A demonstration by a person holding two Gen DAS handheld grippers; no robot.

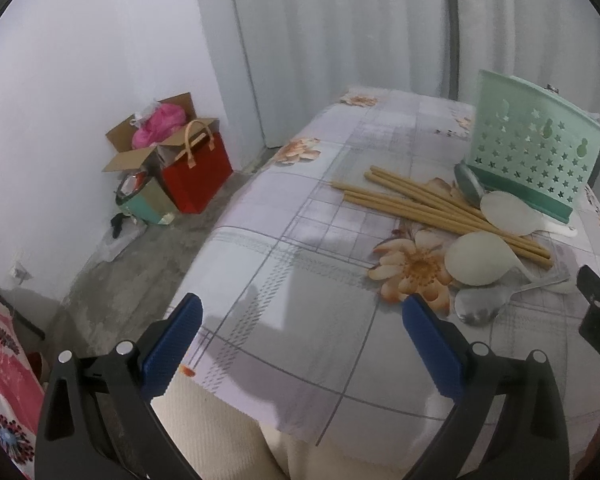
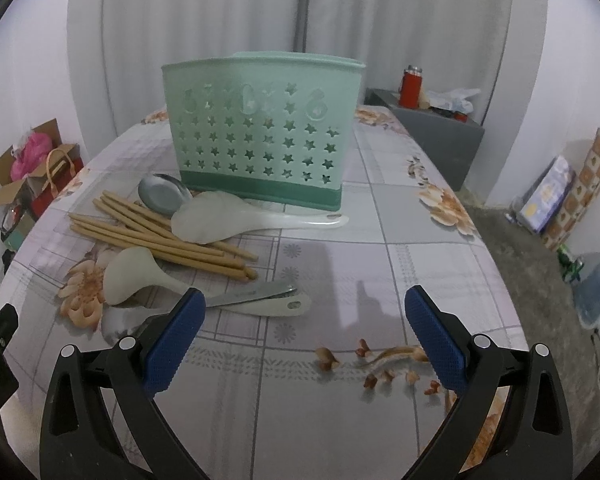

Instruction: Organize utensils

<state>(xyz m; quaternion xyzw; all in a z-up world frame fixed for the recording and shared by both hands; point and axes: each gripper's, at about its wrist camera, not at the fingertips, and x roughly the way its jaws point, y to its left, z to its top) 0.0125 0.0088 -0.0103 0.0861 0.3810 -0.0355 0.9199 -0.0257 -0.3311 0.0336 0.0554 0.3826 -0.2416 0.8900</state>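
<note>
Left wrist view: the left gripper (image 1: 302,322) hangs wide open over the near end of the table (image 1: 300,216), holding nothing. The green holder (image 1: 534,148) stands upright at the far right; the chopsticks (image 1: 436,206), two white paddles (image 1: 506,210) and two metal spoons (image 1: 480,306) lie just in front of it.

Right wrist view: the right gripper (image 2: 304,320) is spread open too, empty, well short of the holder (image 2: 260,128). The chopsticks (image 2: 156,236) sit to the holder's front left, one paddle (image 2: 216,218) touching its base.
</note>
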